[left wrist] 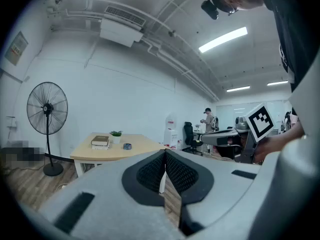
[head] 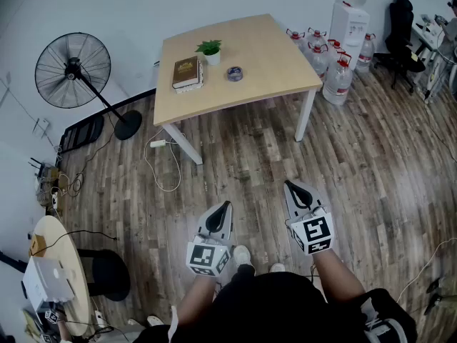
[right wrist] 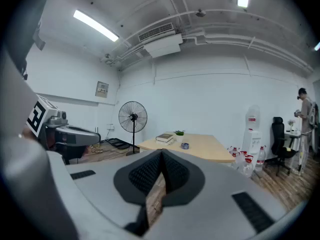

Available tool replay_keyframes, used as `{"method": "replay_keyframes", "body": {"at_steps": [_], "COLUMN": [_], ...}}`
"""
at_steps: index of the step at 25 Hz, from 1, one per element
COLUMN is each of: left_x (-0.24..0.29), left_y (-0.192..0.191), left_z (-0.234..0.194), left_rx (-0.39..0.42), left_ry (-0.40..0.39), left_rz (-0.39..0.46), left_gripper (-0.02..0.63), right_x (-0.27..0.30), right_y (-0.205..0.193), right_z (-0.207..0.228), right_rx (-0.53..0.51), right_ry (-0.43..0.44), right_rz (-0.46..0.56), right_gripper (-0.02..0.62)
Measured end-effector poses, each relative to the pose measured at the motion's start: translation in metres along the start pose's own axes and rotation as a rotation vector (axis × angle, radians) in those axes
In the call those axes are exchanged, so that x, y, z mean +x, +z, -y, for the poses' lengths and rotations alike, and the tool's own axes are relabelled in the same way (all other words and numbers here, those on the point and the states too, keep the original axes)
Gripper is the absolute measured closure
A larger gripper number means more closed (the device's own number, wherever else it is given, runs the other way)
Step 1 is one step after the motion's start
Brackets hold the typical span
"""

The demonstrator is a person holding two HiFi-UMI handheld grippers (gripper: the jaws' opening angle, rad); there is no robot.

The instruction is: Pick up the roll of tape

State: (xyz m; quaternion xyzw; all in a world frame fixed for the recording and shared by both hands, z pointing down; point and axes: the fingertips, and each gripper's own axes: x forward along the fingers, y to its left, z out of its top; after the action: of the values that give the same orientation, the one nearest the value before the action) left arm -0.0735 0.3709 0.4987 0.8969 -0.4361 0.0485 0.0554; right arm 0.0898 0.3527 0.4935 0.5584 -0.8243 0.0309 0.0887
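Observation:
A small bluish roll of tape (head: 235, 73) lies flat on a light wooden table (head: 278, 56) far ahead of me, beside a potted plant (head: 211, 51) and a stack of books (head: 187, 72). The same roll of tape (left wrist: 127, 146) looks tiny in the left gripper view, and the roll of tape (right wrist: 185, 145) is just as small in the right gripper view. Both grippers hang low over the wooden floor, well short of the table. My left gripper (head: 228, 204) is shut and holds nothing. My right gripper (head: 287, 184) is shut too, with its jaws pressed together.
A standing fan (head: 73, 70) is left of the table, with cables (head: 163, 164) on the floor near it. Several water bottles (head: 337, 78) and a dispenser (head: 348, 20) stand to the table's right. A round side table (head: 50, 270) sits at the lower left. A person (right wrist: 305, 114) stands far right.

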Motion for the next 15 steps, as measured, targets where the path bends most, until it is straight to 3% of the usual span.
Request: {"method": "replay_keyframes", "body": {"at_steps": [9, 15], "left_x": [-0.008, -0.008], "left_y": [0.015, 0.016], "left_z": [-0.001, -0.032], "left_rx": [0.024, 0.039], "left_ry": [-0.015, -0.038], "left_rz": [0.019, 0.01], "left_gripper": [0.606, 0.606], "right_x": [-0.004, 0.016], "right_y": [0.011, 0.031], "right_z": [-0.009, -0.028], "right_rx": [-0.063, -0.072], "right_ry": [-0.014, -0.024], "right_rz": [0.017, 0.091], "right_gripper": [0.604, 0.601]}}
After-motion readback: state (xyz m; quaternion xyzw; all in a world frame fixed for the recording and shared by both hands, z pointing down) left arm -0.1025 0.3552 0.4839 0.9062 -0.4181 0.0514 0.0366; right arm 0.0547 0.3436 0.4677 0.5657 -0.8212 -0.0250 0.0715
